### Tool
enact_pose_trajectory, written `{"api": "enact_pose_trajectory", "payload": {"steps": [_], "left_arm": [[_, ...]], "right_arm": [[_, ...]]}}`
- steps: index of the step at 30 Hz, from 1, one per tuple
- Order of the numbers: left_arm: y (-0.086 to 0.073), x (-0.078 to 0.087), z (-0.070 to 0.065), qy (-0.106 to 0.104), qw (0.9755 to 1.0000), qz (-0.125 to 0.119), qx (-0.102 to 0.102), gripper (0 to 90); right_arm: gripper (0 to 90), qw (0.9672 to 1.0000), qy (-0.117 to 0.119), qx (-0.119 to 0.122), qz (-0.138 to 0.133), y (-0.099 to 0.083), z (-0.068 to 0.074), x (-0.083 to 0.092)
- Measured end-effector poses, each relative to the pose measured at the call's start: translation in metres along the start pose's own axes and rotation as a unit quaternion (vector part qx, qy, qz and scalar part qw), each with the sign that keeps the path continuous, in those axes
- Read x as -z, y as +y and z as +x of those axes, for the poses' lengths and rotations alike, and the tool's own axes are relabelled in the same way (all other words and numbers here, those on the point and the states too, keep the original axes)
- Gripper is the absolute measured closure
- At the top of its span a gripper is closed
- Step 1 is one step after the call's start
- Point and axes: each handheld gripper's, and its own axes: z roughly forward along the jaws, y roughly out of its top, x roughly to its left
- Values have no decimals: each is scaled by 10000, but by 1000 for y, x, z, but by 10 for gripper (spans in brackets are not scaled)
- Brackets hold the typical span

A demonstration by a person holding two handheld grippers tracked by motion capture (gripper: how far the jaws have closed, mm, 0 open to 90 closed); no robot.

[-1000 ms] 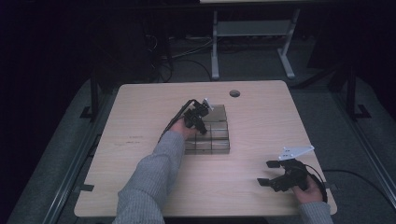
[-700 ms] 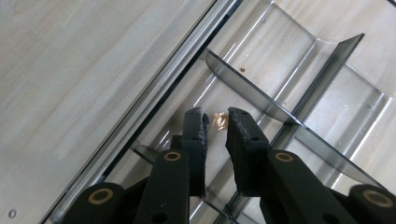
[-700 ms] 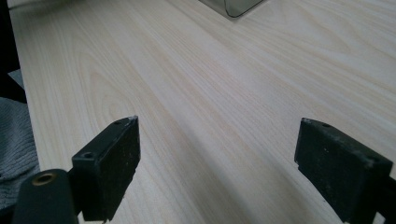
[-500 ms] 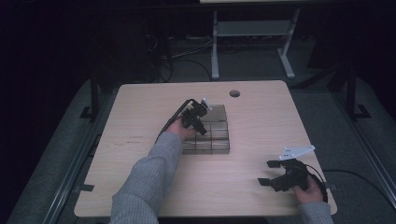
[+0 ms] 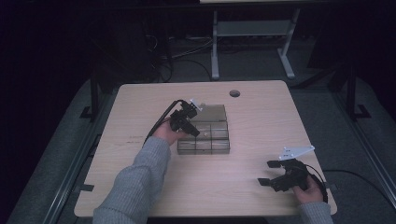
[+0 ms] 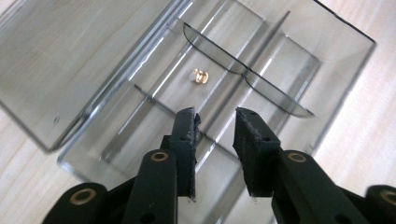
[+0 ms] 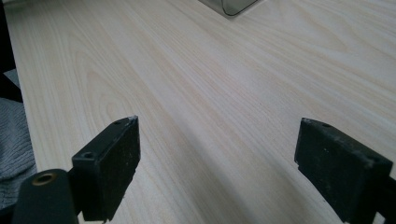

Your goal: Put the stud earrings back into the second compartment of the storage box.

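Brass-coloured small nut lies loose ahead of the left hand-held gripper, whose empty jaws have just been opening; bumping the smoky clear plastic compartment box could bounce it out.

Ahead of the left hand-held gripper, the small gold-coloured piece in the clear smoky plastic compartment box is too small to identify; the box's open lid runs off the picture's edge.

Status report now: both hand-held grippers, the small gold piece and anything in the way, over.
Left hand-held gripper just opening, nothing between jaws, over clear compartment box. Small gold piece lies in a compartment. Right hand-held gripper open over bare table. Nothing in the way.
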Motion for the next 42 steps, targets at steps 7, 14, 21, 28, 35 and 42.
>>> {"api": "enact_pose_trajectory", "payload": {"steps": [7, 14, 21, 28, 35, 42], "left_arm": [[-29, 23, -6, 34, 9999, -75, -80, 652], [-58, 39, -10, 92, 9996, -221, -136, 643], [-89, 56, -8, 203, 9993, -291, -83, 631], [-121, 68, -12, 315, 9990, -319, 34, 627], [-155, 76, -13, 391, 9982, -368, 257, 620], [-181, 82, -15, 457, 9974, -353, 432, 620]], "right_arm": [[140, 10000, -15, 10, 20, 0, 0, 0], [141, 10000, -48, -27, 28, -1, 1, 0], [140, 10000, -91, -27, 30, -2, -1, 1], [140, 9999, -103, -49, 44, -2, -1, 1], [141, 9999, -113, -65, 51, -3, 0, 0], [140, 9999, -126, -75, 56, -3, 0, 0]]}}
